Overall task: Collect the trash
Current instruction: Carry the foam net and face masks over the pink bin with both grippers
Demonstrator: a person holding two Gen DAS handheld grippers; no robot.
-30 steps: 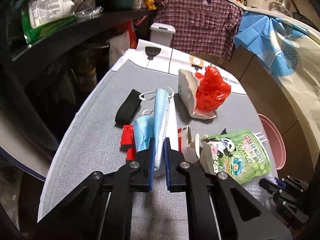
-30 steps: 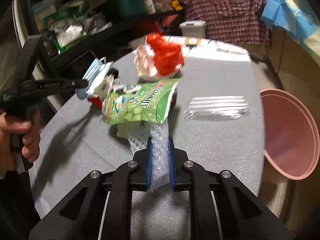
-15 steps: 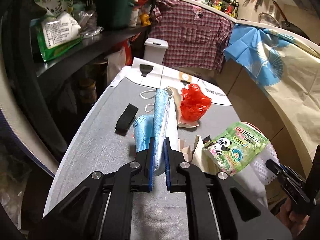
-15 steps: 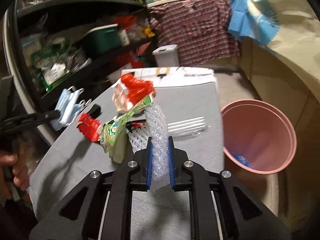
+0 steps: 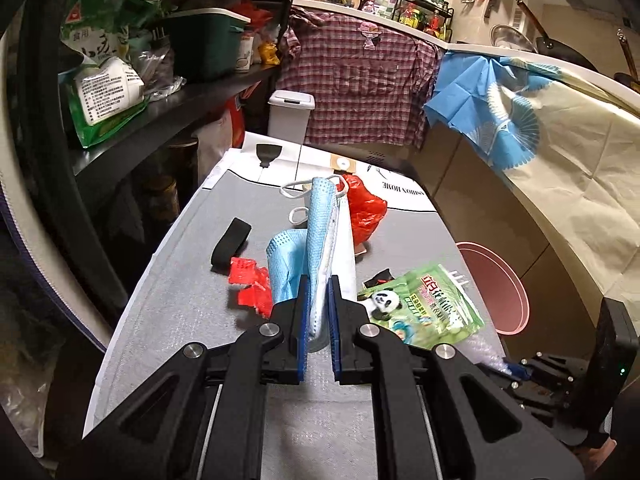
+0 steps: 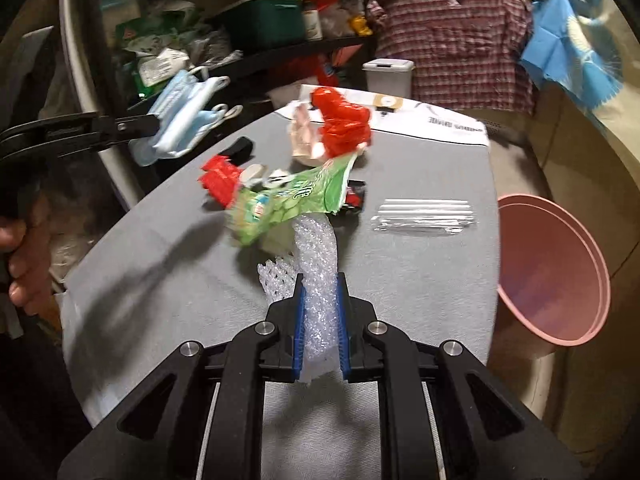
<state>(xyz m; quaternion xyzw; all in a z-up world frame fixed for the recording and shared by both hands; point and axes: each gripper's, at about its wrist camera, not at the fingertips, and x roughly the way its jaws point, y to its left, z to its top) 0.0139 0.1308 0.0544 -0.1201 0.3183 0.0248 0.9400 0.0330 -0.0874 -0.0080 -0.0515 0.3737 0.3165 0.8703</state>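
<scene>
Two claws – left claw (image 5: pixel 318 304) grips masks (image 5: pixel 316 232), right claw (image 6: pixel 320 312) bubble wrap (image 6: pixel 318 264).

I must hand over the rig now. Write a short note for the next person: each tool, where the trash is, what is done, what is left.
Left tool: shut on blue face masks, lifted off the table.
Right tool: shut on bubble wrap, also lifted.
Pink bin: beside the table's right edge.
Done: both pieces picked up, neither dropped in yet.
Left on the grey table: green snack bag, red plastic bag, red wrapper, clear plastic packet, black strap.
</scene>
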